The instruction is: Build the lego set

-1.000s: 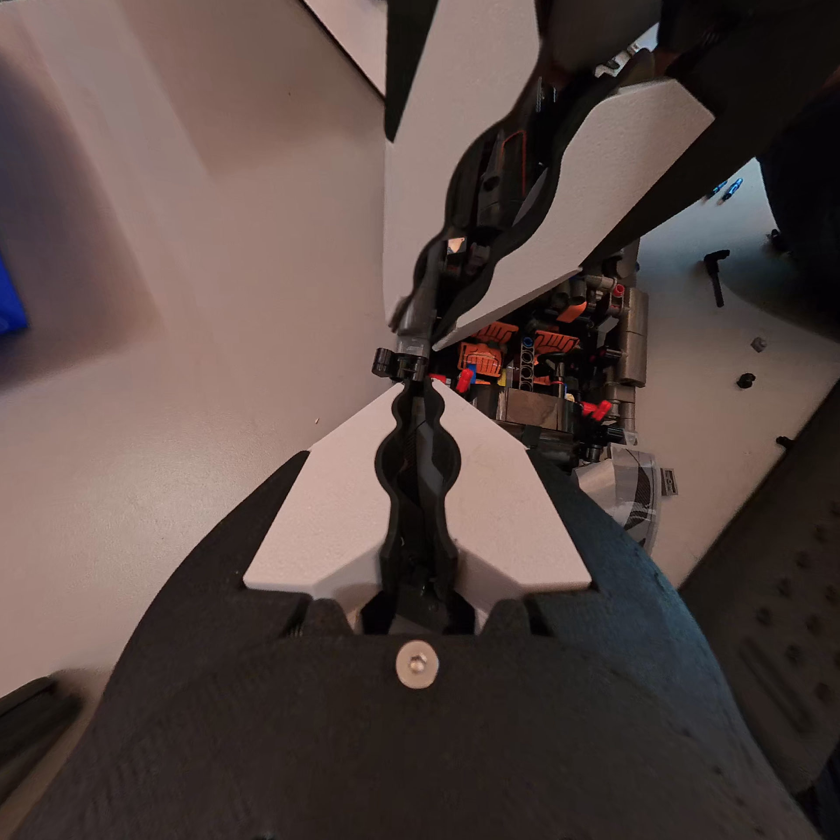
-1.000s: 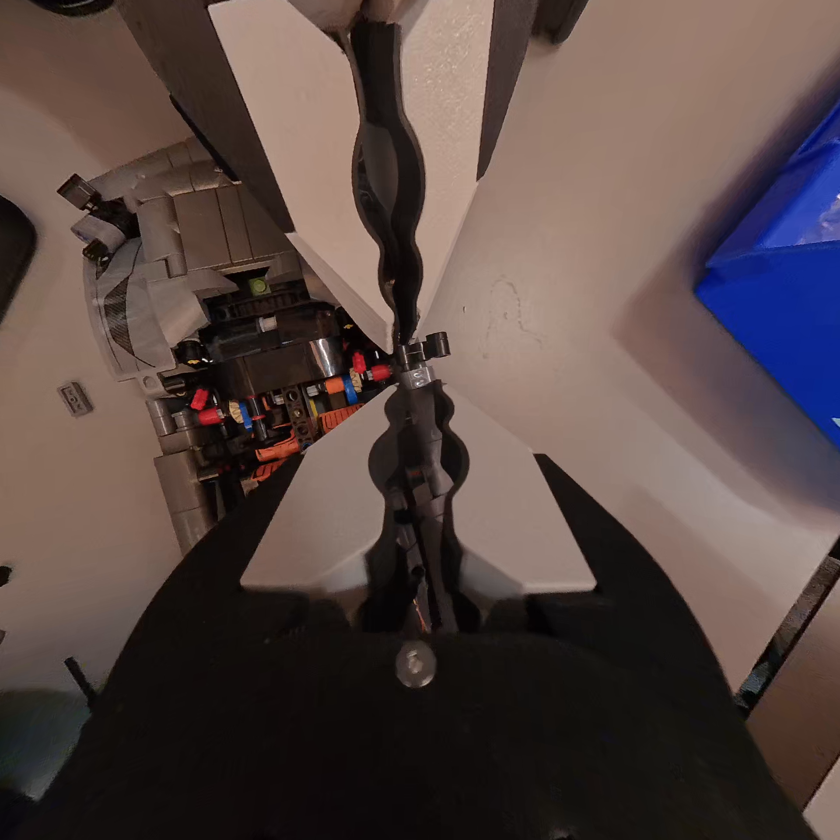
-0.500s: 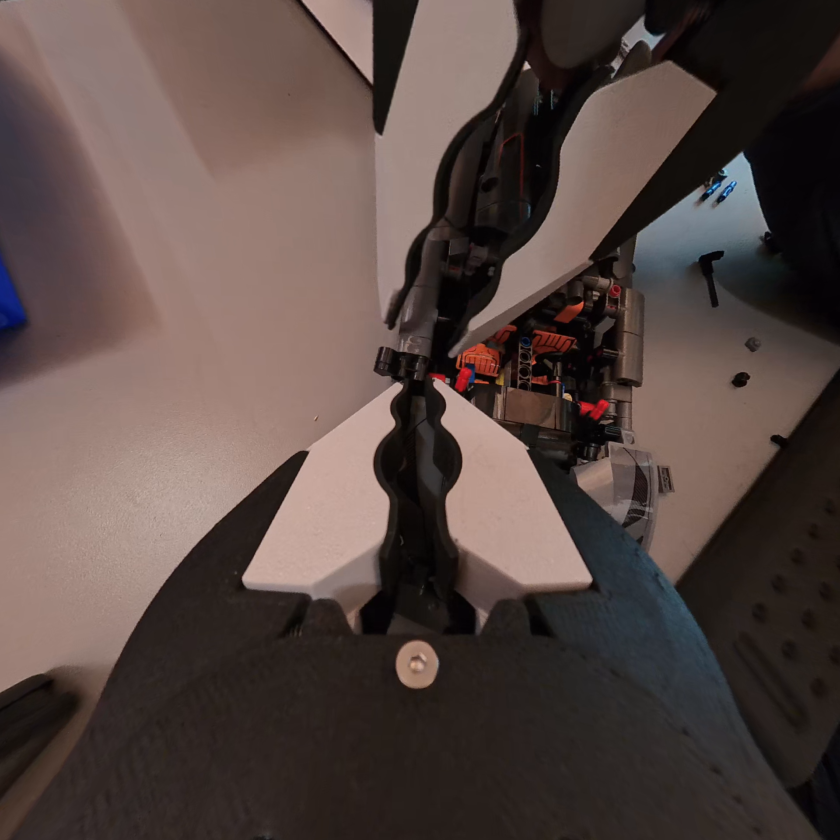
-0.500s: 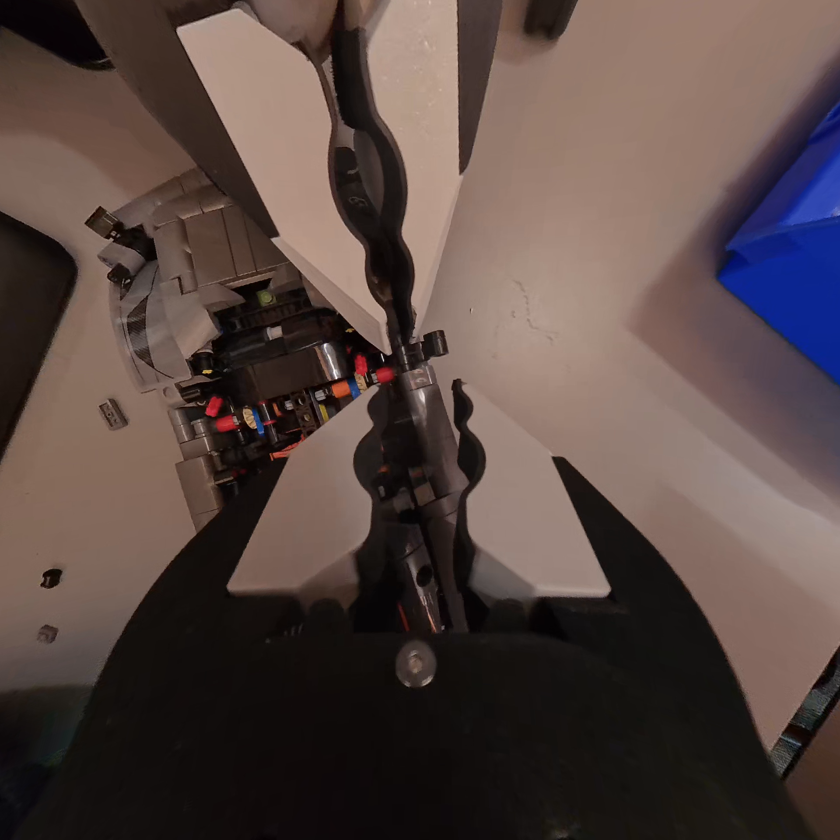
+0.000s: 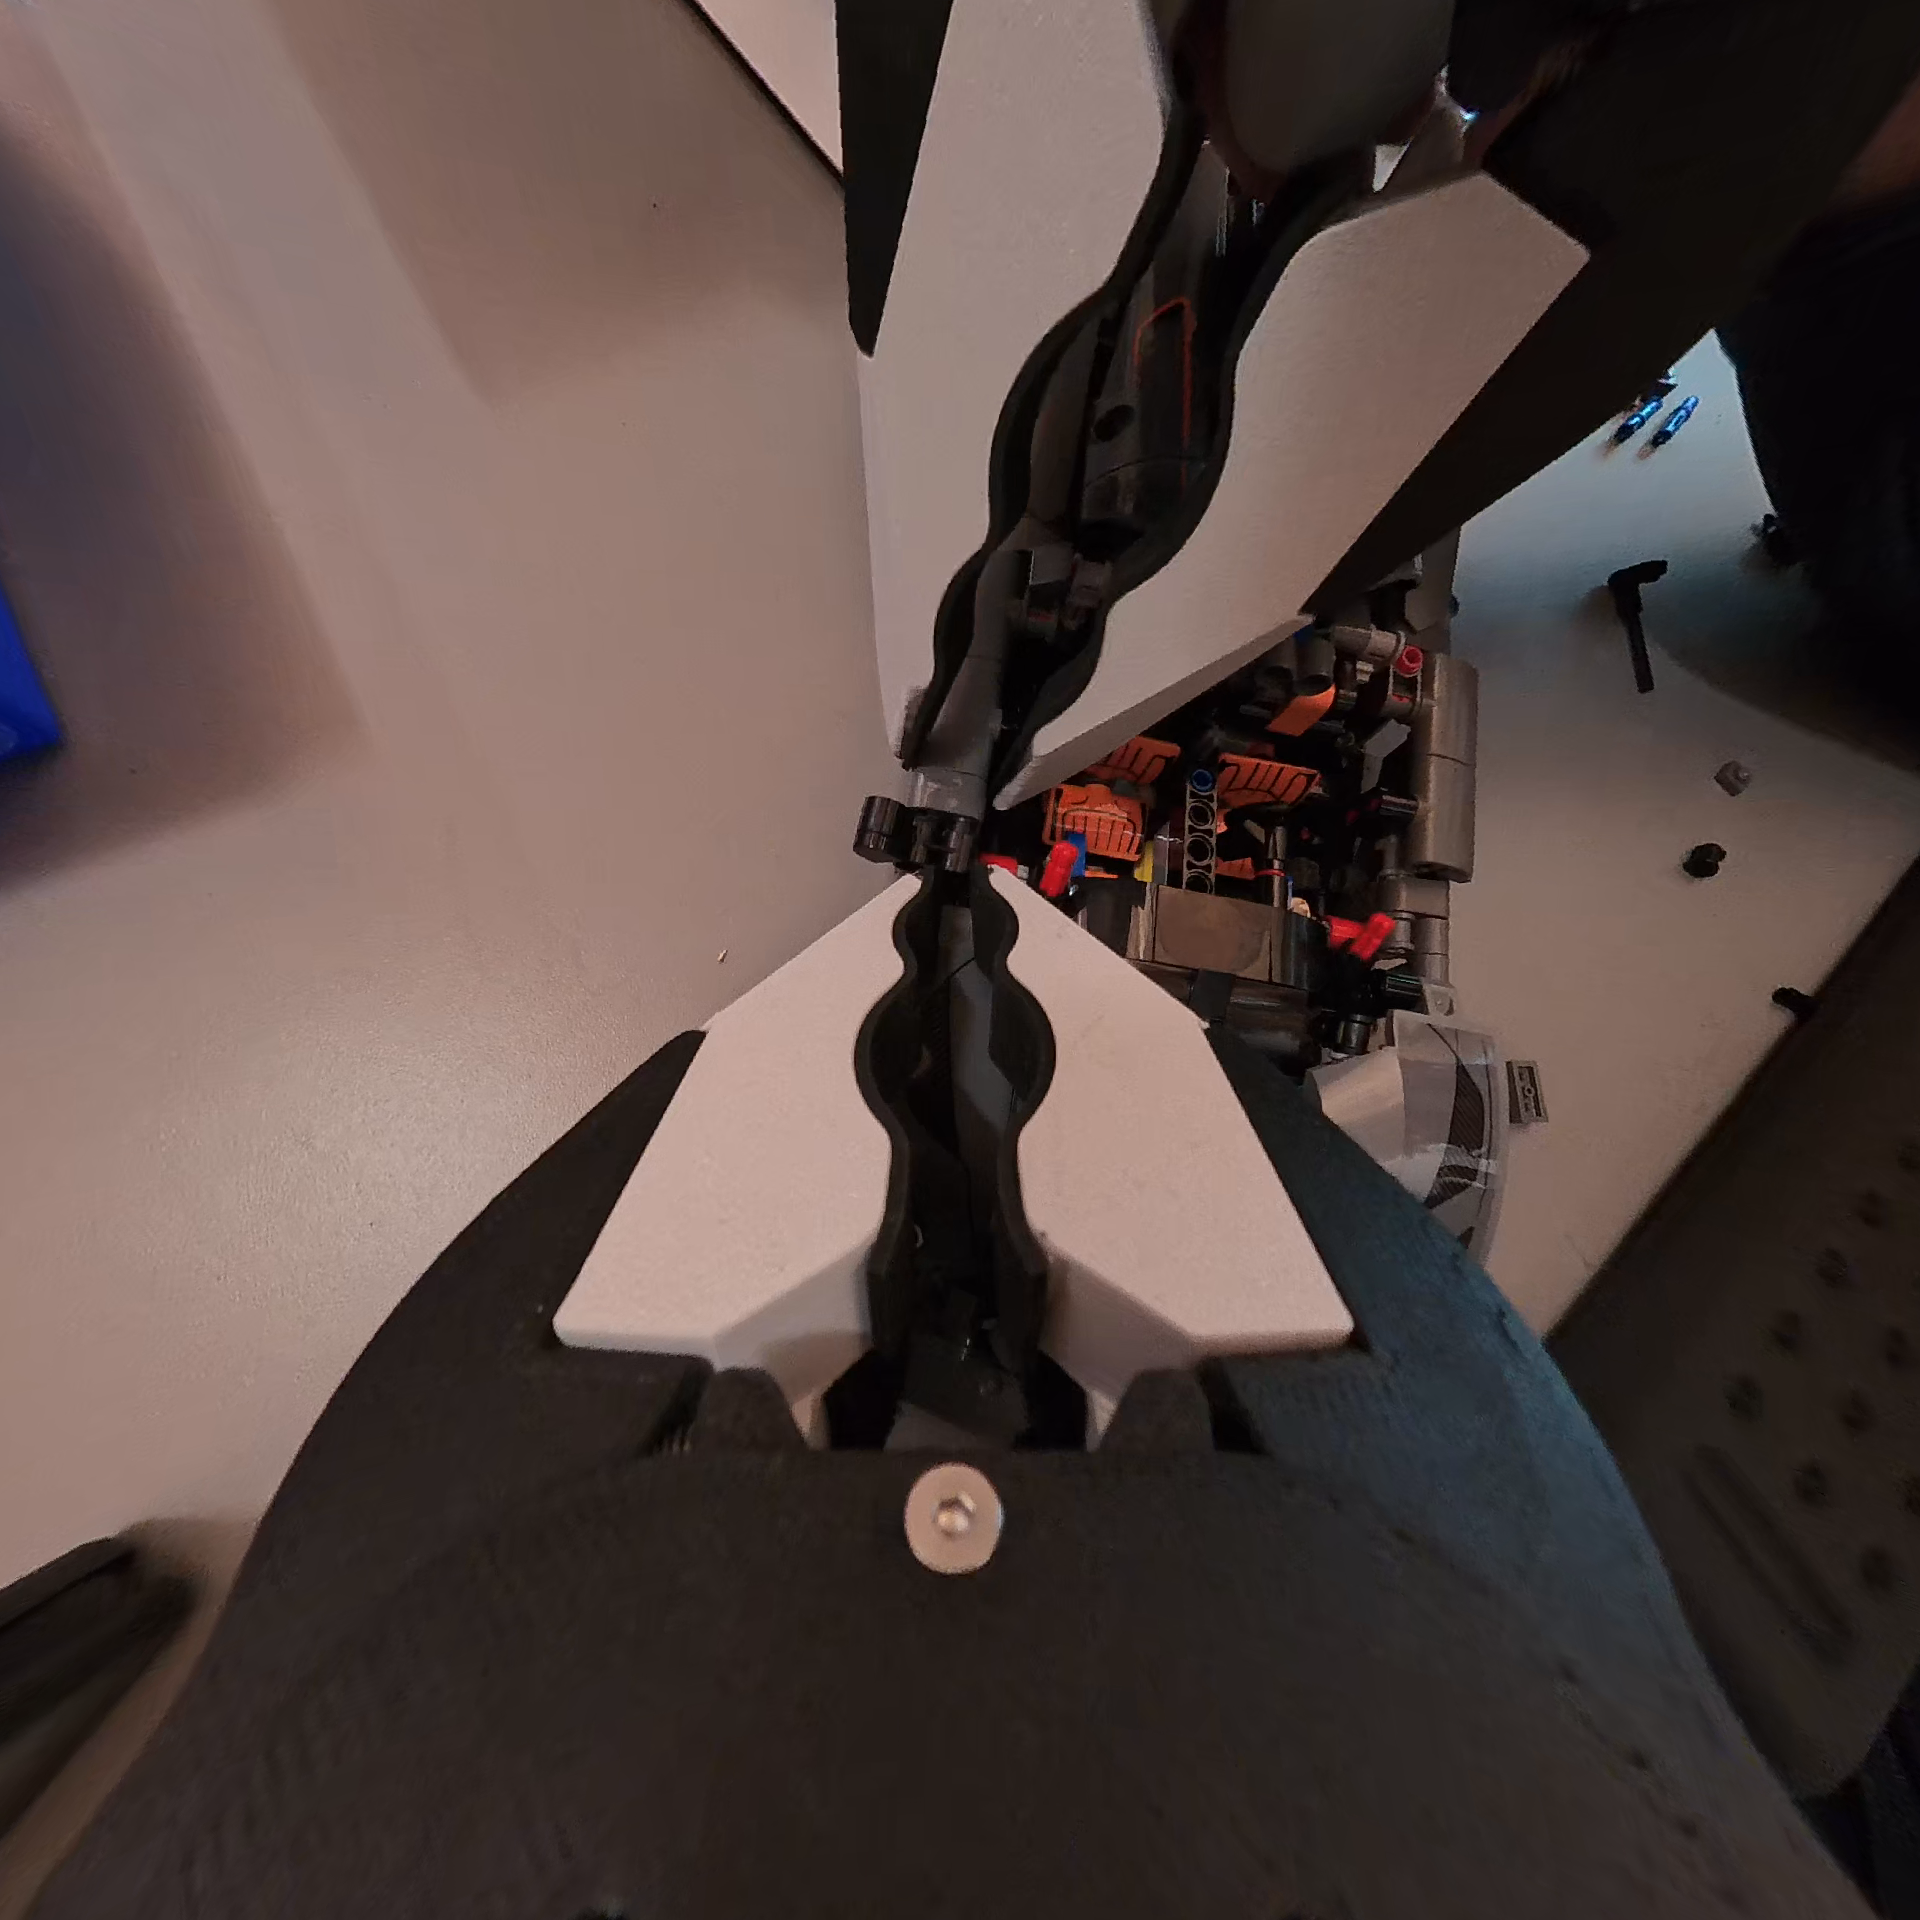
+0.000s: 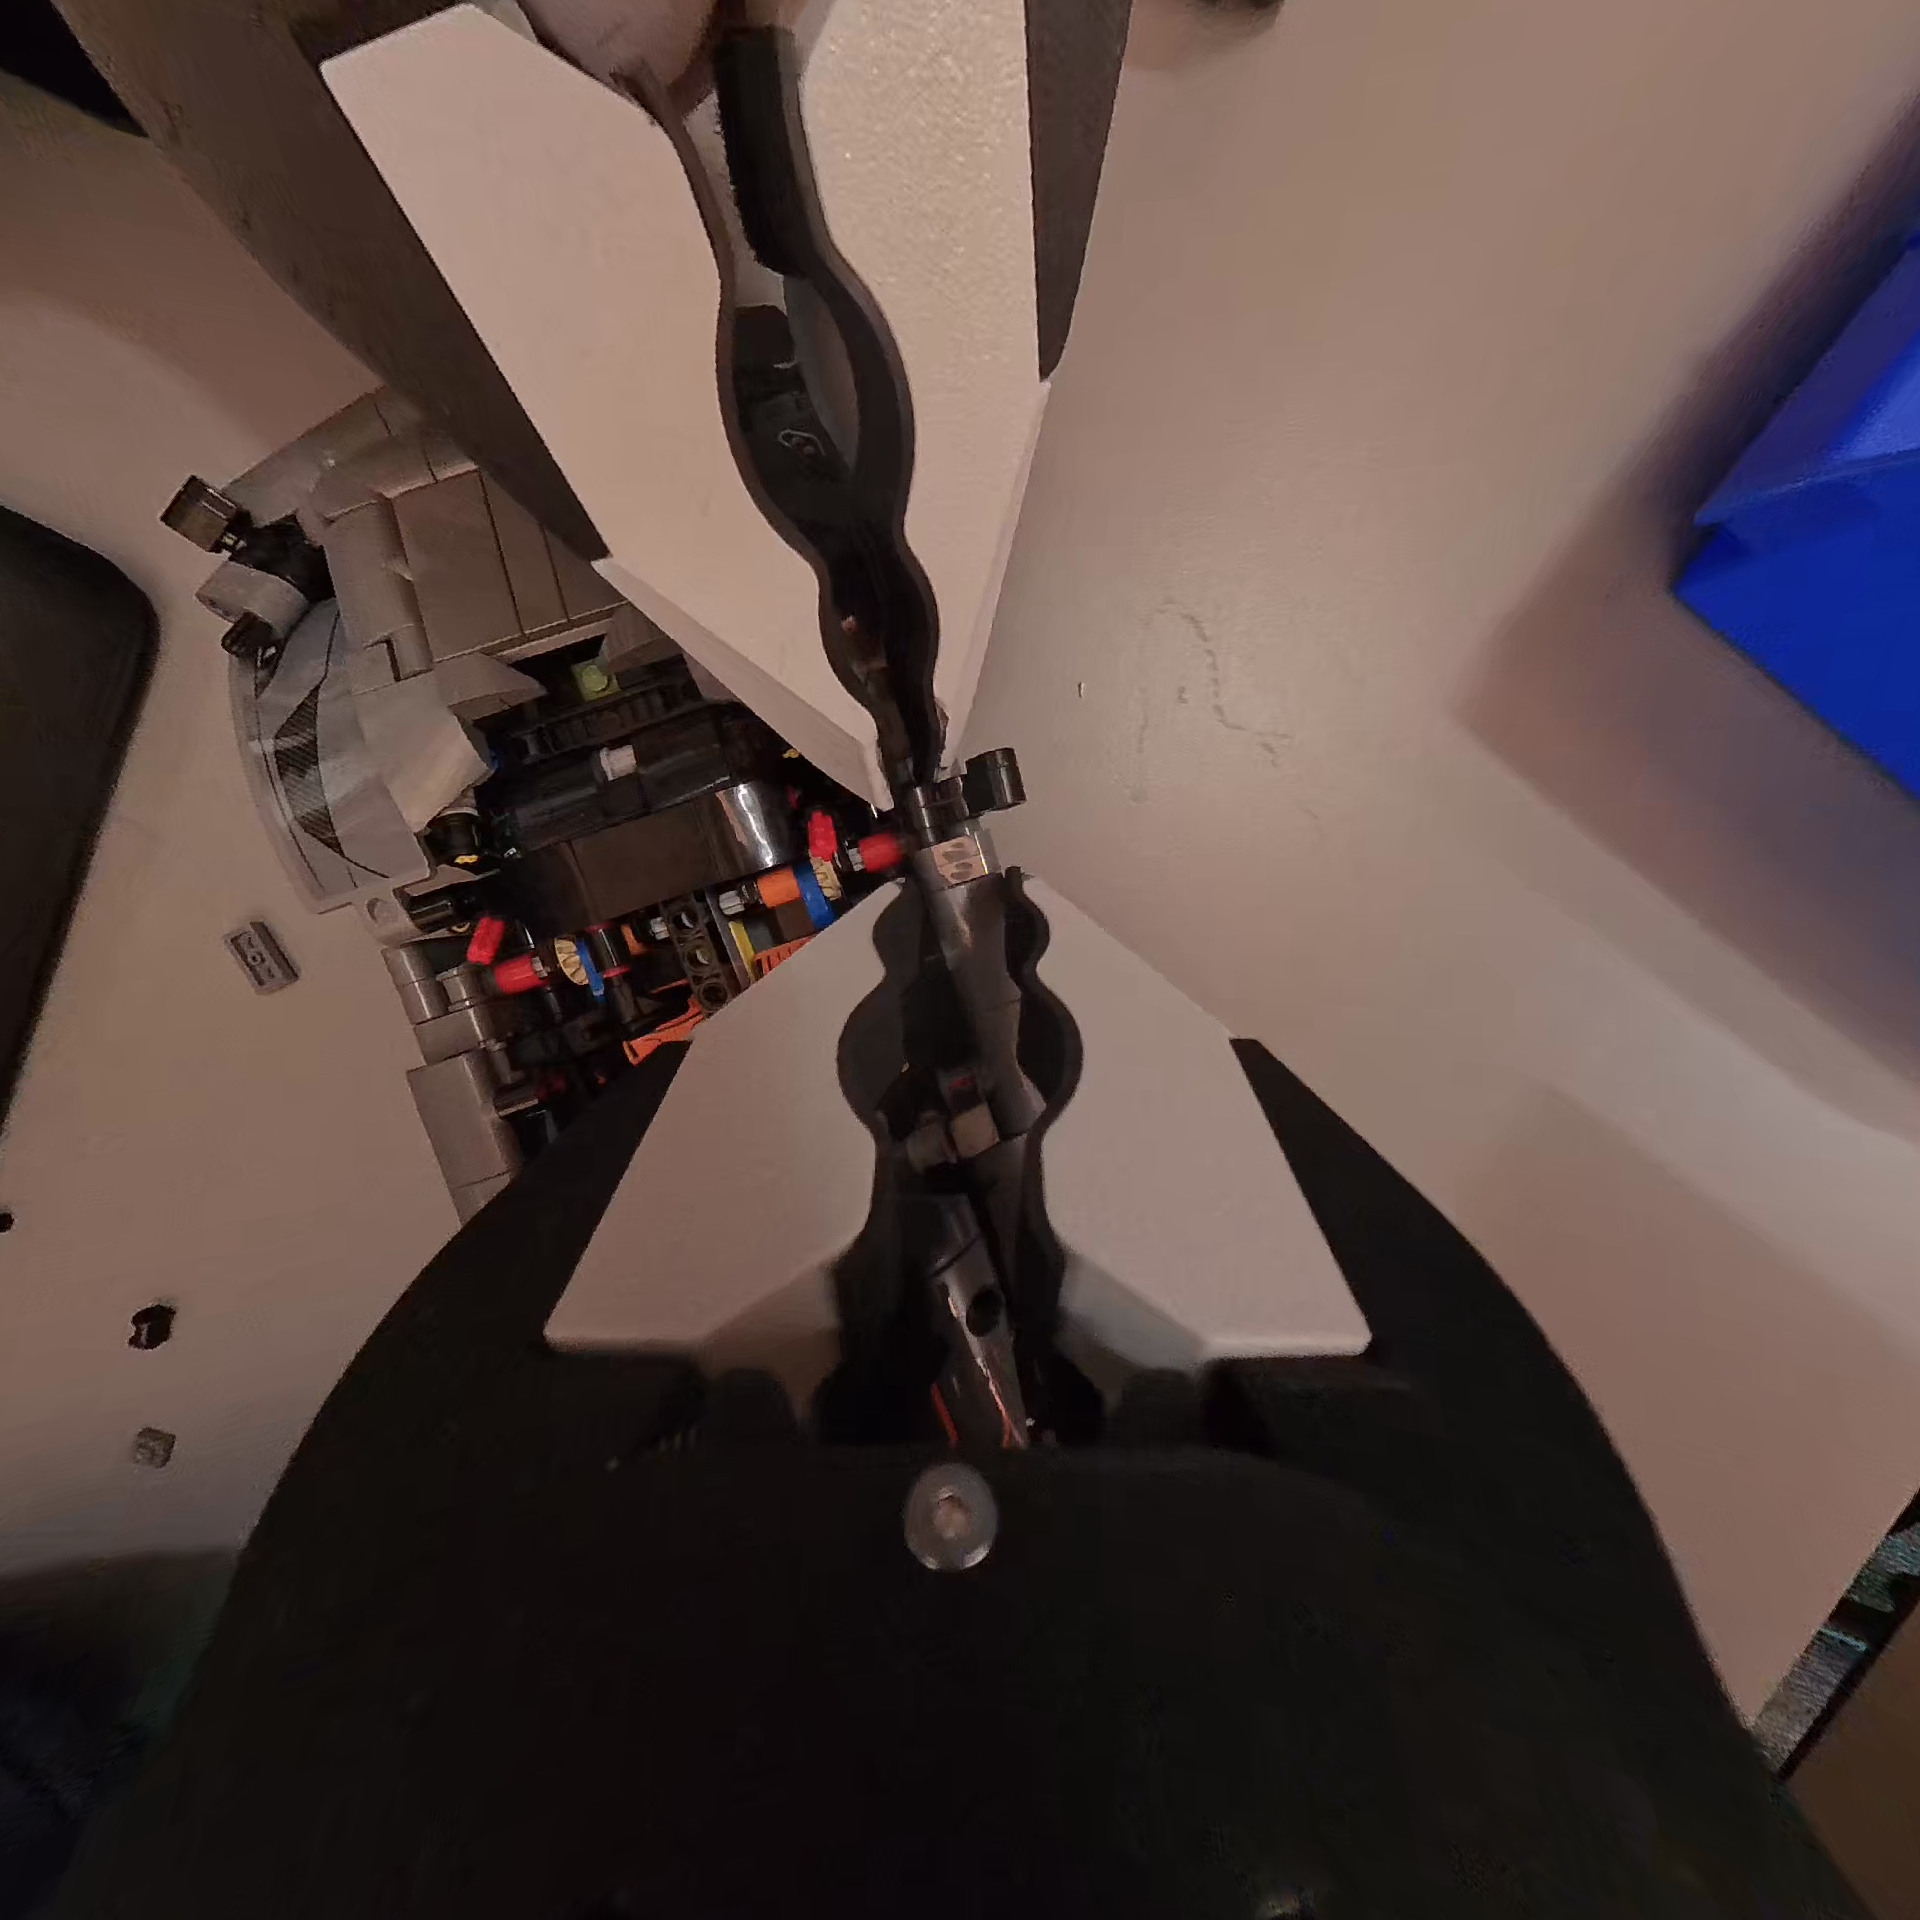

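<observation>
Your left gripper (image 5: 951,883) pinches the black connector (image 5: 914,828); your right gripper (image 6: 951,883), at 12 o'clock, seemingly clenches a grey rod (image 6: 961,940).

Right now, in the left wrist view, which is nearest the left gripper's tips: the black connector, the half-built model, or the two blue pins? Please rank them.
From the left gripper:
1. Black connector, at its tips.
2. Half-built model, just right of them.
3. Blue pins, far upper right on the table.

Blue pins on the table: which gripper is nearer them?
Right. The right gripper extends from beside the blue pins; the left gripper lies farther, across the meeting tips.
</observation>
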{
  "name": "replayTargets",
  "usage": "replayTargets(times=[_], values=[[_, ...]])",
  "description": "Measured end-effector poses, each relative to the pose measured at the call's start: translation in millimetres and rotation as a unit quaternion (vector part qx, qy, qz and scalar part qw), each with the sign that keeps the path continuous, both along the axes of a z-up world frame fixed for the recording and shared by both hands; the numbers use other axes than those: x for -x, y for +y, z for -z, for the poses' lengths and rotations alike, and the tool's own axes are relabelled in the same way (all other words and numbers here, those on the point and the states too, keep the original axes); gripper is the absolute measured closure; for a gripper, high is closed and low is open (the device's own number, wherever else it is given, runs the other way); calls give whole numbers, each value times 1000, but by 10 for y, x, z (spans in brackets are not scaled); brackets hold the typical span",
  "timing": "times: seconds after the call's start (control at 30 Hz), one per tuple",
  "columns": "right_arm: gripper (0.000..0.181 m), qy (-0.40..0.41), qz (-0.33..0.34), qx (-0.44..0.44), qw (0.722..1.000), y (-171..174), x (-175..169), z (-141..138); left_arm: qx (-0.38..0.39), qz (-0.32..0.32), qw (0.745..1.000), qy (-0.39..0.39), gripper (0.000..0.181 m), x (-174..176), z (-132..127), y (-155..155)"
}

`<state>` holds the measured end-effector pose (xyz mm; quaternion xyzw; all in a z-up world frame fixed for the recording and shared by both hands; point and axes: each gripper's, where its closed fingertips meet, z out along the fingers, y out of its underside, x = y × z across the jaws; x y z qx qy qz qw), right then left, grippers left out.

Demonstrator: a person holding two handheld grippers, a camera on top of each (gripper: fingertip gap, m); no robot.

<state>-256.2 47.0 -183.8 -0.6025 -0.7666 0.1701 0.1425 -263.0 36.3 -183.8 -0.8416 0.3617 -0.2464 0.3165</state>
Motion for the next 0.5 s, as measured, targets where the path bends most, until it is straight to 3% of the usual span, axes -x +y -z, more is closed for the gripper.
replayTargets(times=[0.5], values=[[170,11,3,17,1000,6,29,11,-8,-3,1000,21,181,-3,16,21]])
